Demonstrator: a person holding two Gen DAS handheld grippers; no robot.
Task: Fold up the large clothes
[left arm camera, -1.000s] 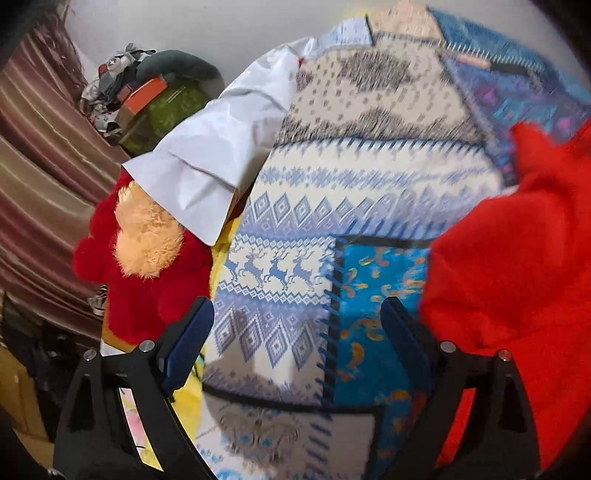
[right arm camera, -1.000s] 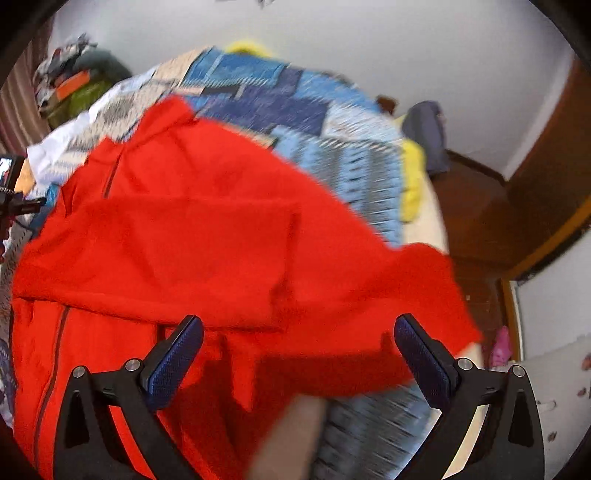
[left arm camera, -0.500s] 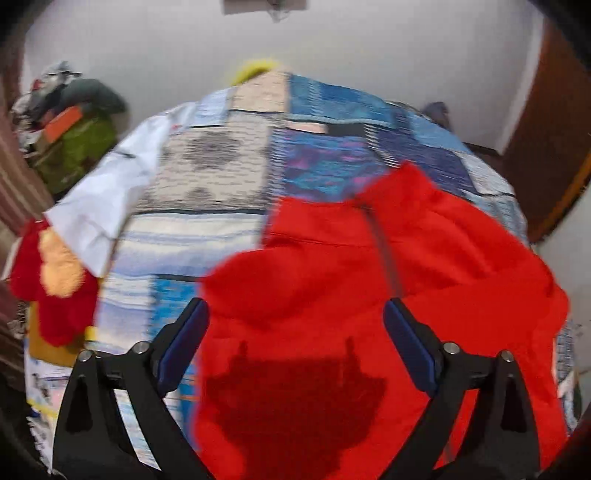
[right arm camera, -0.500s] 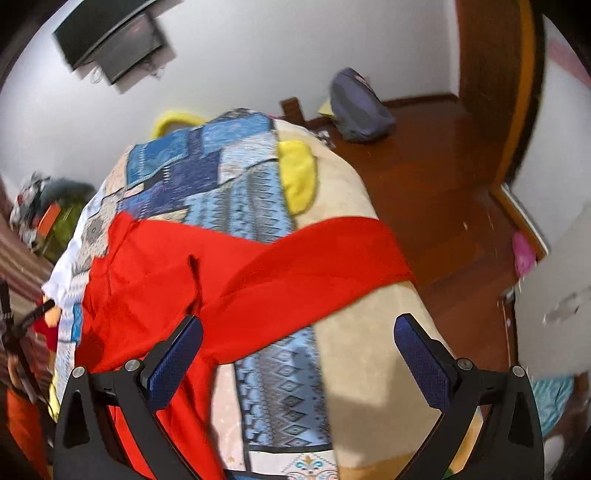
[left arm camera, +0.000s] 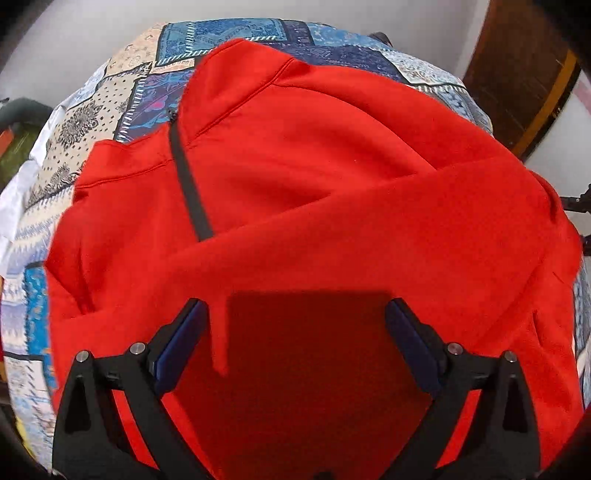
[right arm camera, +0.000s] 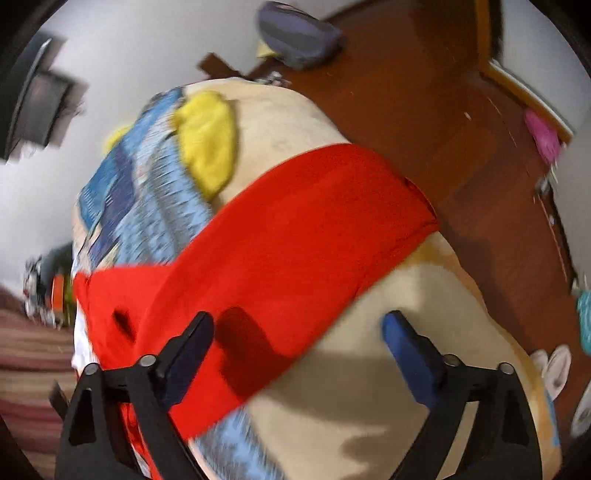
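A large red zip-up garment (left arm camera: pixel 332 184) lies spread on the patchwork bedspread (left arm camera: pixel 122 92), collar at the far end, its dark zipper (left arm camera: pixel 188 184) running down the front. One sleeve is folded across the body. My left gripper (left arm camera: pixel 295 332) hovers open over the lower body of the garment, with nothing between its fingers. In the right wrist view the other red sleeve (right arm camera: pixel 295 236) stretches across a beige blanket (right arm camera: pixel 388 387) to the bed's edge. My right gripper (right arm camera: pixel 299 336) hangs above that sleeve. Its jaws are closing, and the pads press on nothing.
A yellow cloth (right arm camera: pixel 210 144) lies on the bed past the sleeve. Wooden floor (right arm camera: pixel 424 110) runs along the bed's right side, with a grey bag (right arm camera: pixel 295 33) by the wall and a pink item (right arm camera: pixel 543 136). White fabric (left arm camera: pixel 14 192) lies at the bedspread's left edge.
The left gripper swung from the bare bedspread and a red plush toy over onto the red garment. The right gripper rolled and moved from the garment's body out to the stretched sleeve.
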